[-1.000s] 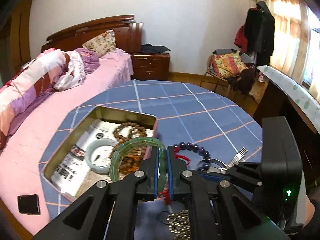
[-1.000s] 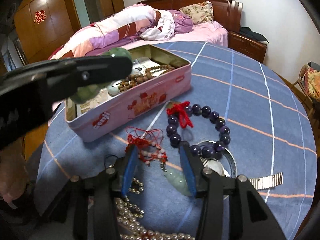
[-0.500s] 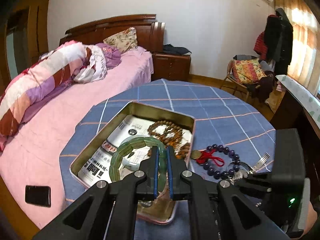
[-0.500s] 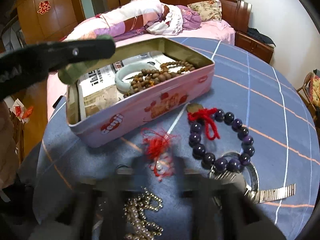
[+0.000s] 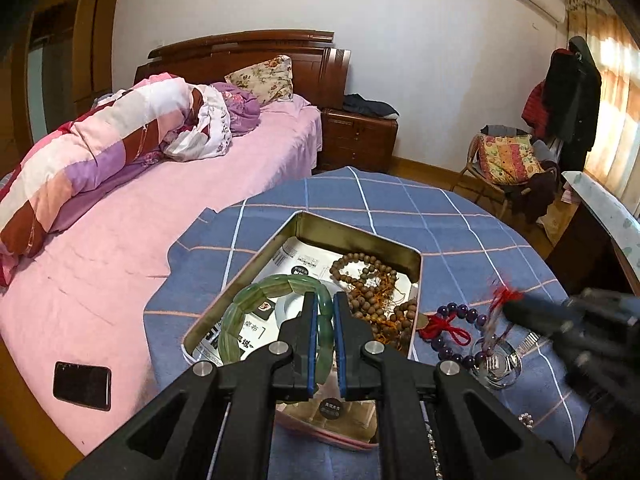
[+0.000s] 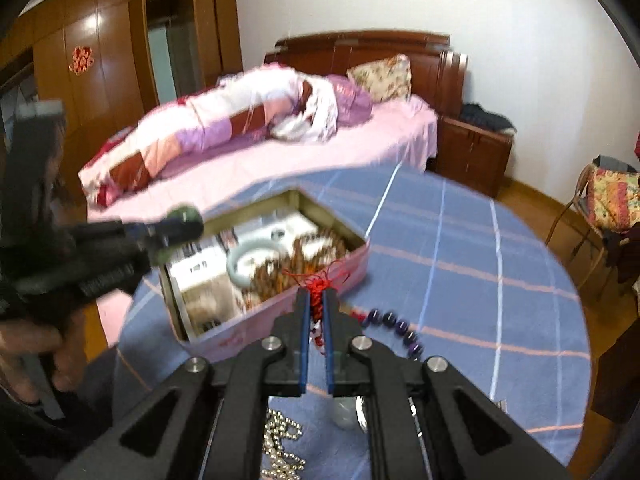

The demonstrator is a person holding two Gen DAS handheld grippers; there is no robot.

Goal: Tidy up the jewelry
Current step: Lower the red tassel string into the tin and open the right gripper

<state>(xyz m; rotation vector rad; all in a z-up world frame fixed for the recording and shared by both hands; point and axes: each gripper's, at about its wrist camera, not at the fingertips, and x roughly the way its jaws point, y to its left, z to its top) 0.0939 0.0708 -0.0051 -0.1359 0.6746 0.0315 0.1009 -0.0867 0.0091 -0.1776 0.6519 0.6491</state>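
My left gripper [image 5: 325, 300] is shut on a green jade bangle [image 5: 256, 304] and holds it above the open pink tin box [image 5: 414, 264]. The tin holds a pale jade bangle [image 6: 252, 254], brown wooden beads [image 5: 372, 276] and printed paper. My right gripper [image 6: 316, 300] is shut on a red-corded pendant necklace [image 6: 318, 286] and holds it up in front of the tin's near wall [image 6: 260, 320]. A purple bead bracelet with a red tassel [image 5: 448, 326] lies on the blue tablecloth beside the tin.
A metal watch [image 5: 496, 360] lies right of the purple beads. A silver bead necklace [image 6: 280, 448] lies at the table's near edge. A black phone [image 5: 82, 386] rests on the pink bed to the left. A chair [image 5: 504, 160] stands beyond the table.
My left gripper carried the green bangle left until it hangs over the tin. My right gripper closed on the red-corded necklace and lifted it off the cloth.
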